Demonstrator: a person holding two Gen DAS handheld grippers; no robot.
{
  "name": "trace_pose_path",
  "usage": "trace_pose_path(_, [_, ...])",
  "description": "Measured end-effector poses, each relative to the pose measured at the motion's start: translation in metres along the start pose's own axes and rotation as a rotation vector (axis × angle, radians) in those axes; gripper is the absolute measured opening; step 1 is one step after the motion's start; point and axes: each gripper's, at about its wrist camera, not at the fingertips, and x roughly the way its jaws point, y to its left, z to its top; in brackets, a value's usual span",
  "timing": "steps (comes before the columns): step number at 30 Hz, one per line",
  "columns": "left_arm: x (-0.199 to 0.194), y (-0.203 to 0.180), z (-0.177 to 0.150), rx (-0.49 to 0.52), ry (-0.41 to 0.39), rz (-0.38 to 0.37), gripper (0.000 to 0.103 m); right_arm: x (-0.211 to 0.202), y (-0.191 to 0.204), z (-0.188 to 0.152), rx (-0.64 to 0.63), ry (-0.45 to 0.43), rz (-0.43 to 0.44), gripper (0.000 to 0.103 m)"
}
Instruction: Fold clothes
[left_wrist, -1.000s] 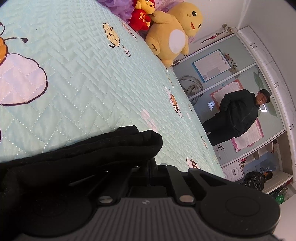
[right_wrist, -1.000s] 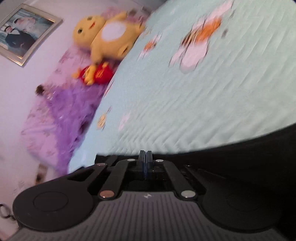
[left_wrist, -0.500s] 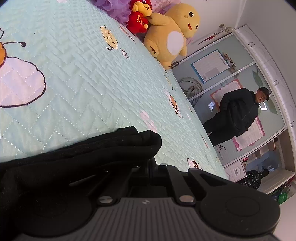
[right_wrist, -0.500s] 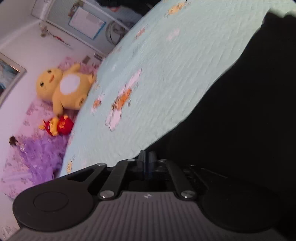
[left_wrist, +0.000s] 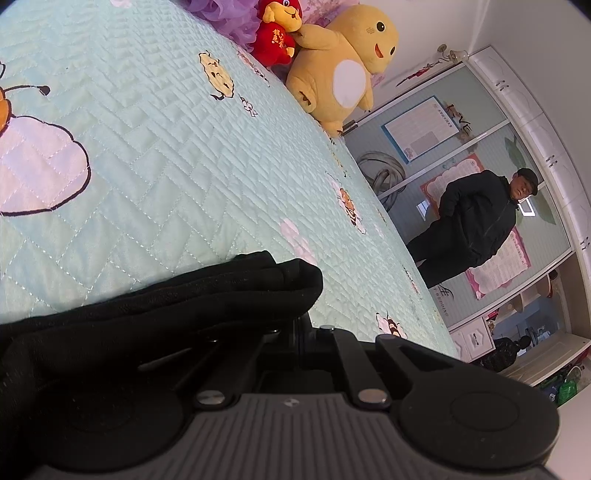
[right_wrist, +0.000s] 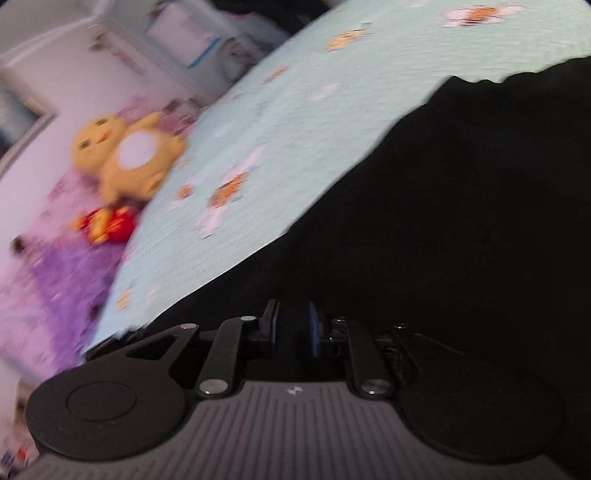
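Observation:
A black garment (left_wrist: 159, 317) lies on the pale green quilted bed cover (left_wrist: 166, 158). In the left wrist view its folded edge bunches over my left gripper (left_wrist: 297, 326), which is shut on the cloth; the fingertips are mostly hidden by it. In the blurred right wrist view the same black garment (right_wrist: 461, 206) fills the right side and runs under my right gripper (right_wrist: 292, 324). Its blue pads (right_wrist: 313, 328) stand a little apart, with dark cloth behind the gap.
A yellow plush toy (left_wrist: 340, 70) and a red plush toy (left_wrist: 277, 33) sit at the head of the bed by purple bedding (left_wrist: 221, 14). A person in dark clothes (left_wrist: 476, 225) stands beyond the bed, in front of a white wardrobe (left_wrist: 532, 122).
My right gripper has swung over the black garment and its pads have parted from shut. The left gripper holds the cloth as before, shifted only slightly.

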Motion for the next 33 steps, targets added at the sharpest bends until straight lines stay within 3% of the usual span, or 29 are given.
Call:
trace_pose_path(5, [-0.002, -0.003, -0.001, 0.003, 0.005, 0.011, 0.006, -0.010, -0.007, -0.027, -0.073, 0.091, -0.014, 0.020])
trace_pose_path(7, [-0.003, -0.005, -0.001, 0.004, 0.009, 0.022, 0.006, -0.016, -0.023, -0.032, -0.017, 0.093, -0.050, 0.016])
trace_pose_path(14, [-0.015, -0.040, 0.003, 0.020, 0.032, 0.151, 0.007, -0.044, -0.023, -0.040, -0.001, 0.064, -0.021, 0.025])
trace_pose_path(16, [-0.029, -0.064, -0.005, 0.074, 0.004, 0.157, 0.028, -0.045, -0.026, -0.043, 0.012, 0.064, -0.011, 0.026])
trace_pose_path(19, [-0.054, -0.105, -0.030, 0.182, 0.027, -0.017, 0.033, -0.046, -0.030, -0.048, 0.033, 0.065, 0.003, 0.026])
trace_pose_path(23, [-0.081, -0.148, -0.088, 0.331, 0.228, -0.257, 0.048, -0.051, -0.026, -0.051, 0.033, 0.056, 0.026, 0.027])
trace_pose_path(25, [-0.086, -0.152, -0.124, 0.362, 0.362, -0.304, 0.050, -0.055, -0.024, -0.051, 0.033, 0.047, 0.049, 0.027])
trace_pose_path(27, [-0.086, -0.145, -0.152, 0.362, 0.460, -0.283, 0.050, -0.058, -0.026, -0.052, 0.040, 0.044, 0.055, 0.027])
trace_pose_path(29, [-0.082, -0.125, -0.167, 0.346, 0.493, -0.200, 0.048, -0.063, -0.036, -0.054, 0.060, 0.048, 0.042, 0.026])
trace_pose_path(31, [-0.079, -0.107, -0.166, 0.355, 0.477, -0.171, 0.012, -0.069, -0.045, -0.057, 0.079, 0.048, 0.031, 0.026])
trace_pose_path(33, [-0.074, -0.096, -0.159, 0.329, 0.486, -0.170, 0.005, -0.078, -0.053, -0.059, 0.091, 0.034, 0.029, 0.025])
